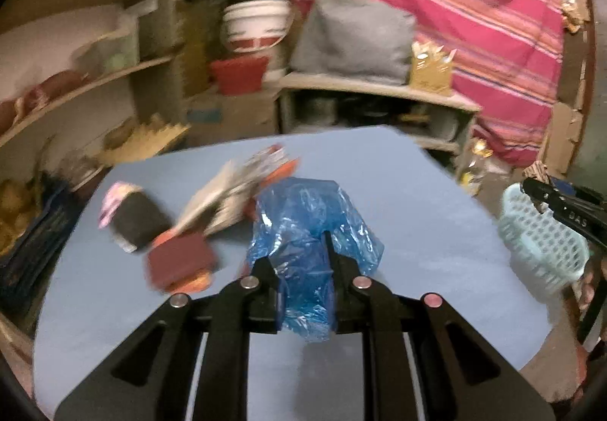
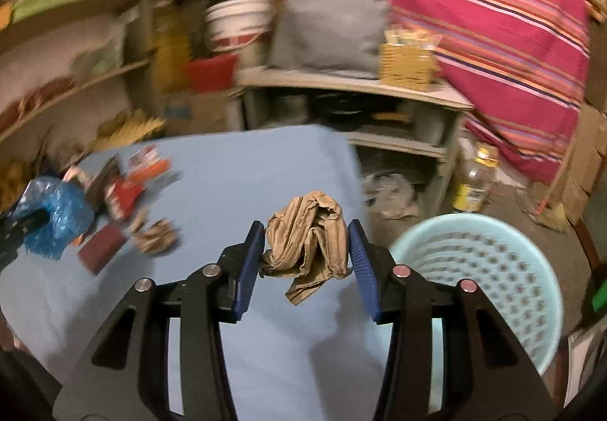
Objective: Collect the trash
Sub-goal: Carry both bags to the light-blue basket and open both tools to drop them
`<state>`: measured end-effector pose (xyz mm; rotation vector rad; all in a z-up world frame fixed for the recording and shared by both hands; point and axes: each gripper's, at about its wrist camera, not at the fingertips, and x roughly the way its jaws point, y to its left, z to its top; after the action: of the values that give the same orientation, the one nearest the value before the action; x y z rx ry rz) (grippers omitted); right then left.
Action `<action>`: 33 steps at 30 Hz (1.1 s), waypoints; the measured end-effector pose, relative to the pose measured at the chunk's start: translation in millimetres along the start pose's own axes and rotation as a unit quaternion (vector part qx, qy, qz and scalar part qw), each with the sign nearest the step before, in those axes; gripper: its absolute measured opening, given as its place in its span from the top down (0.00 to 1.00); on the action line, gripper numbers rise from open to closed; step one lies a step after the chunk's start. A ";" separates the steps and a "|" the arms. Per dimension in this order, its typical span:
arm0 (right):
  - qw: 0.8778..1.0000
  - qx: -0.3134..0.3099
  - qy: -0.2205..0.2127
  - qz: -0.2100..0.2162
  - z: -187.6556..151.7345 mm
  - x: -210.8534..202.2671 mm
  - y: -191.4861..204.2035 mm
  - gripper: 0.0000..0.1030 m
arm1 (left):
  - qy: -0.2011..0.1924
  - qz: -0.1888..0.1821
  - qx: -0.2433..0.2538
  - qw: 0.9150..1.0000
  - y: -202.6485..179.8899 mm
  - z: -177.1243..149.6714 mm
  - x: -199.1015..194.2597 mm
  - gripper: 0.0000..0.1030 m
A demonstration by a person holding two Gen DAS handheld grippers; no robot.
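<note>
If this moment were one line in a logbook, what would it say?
left gripper: shut on blue plastic bag | right gripper: shut on crumpled brown paper | basket: beside table | more litter on table

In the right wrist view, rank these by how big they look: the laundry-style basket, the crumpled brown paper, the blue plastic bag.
1. Pale green basket, clearly largest.
2. Crumpled brown paper and blue plastic bag look about alike; the paper sits nearer the camera, so I won't rank them.
</note>
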<state>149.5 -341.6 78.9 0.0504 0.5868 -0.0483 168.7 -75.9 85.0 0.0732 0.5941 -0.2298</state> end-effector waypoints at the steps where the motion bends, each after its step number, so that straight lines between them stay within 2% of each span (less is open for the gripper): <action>1: 1.000 0.006 -0.002 -0.005 2.1 -2.5 -14.0 0.56 | -0.004 -0.010 0.001 1.000 -14.3 5.6 2.4 0.84; 4: 0.999 0.011 -0.008 -0.035 10.3 -11.7 -61.8 0.56 | -0.009 -0.032 0.007 0.999 -52.3 16.0 12.7 0.84; 7: 0.998 0.004 -0.005 -0.068 3.0 -16.2 -95.2 0.56 | -0.009 -0.060 0.013 0.998 -95.1 23.5 25.6 0.84; 10: 0.997 0.041 0.014 -0.064 -14.9 -13.3 -126.9 0.56 | -0.006 -0.088 0.018 0.996 -136.8 29.2 40.1 0.84; 13: 0.996 0.050 0.031 -0.071 -30.0 -6.5 -147.5 0.55 | -0.005 -0.111 0.024 0.994 -170.4 34.0 50.3 0.84; 18: 0.996 0.038 0.045 -0.065 -40.0 1.0 -151.6 0.53 | -0.005 -0.147 0.039 0.988 -224.0 40.2 64.1 0.84; 22: 0.996 0.051 0.040 -0.062 -43.0 -2.7 -164.1 0.39 | 0.001 -0.158 0.050 0.986 -251.4 38.8 73.0 0.84; 25: 0.995 0.070 0.030 -0.066 -42.4 -9.5 -176.9 0.37 | 0.010 -0.167 0.049 0.985 -262.3 37.3 80.1 0.84; 28: 0.993 0.079 0.017 -0.089 -44.7 -19.2 -187.1 0.22 | 0.015 -0.176 0.052 0.983 -272.7 32.9 85.7 0.84; 33: 0.989 0.104 0.012 -0.107 -51.2 -27.6 -204.2 0.17 | 0.029 -0.189 0.067 0.979 -298.9 22.2 104.0 0.84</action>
<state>86.1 -541.3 44.7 0.1907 0.6071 -0.3186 194.1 -389.4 44.1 0.0970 0.6483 -0.6398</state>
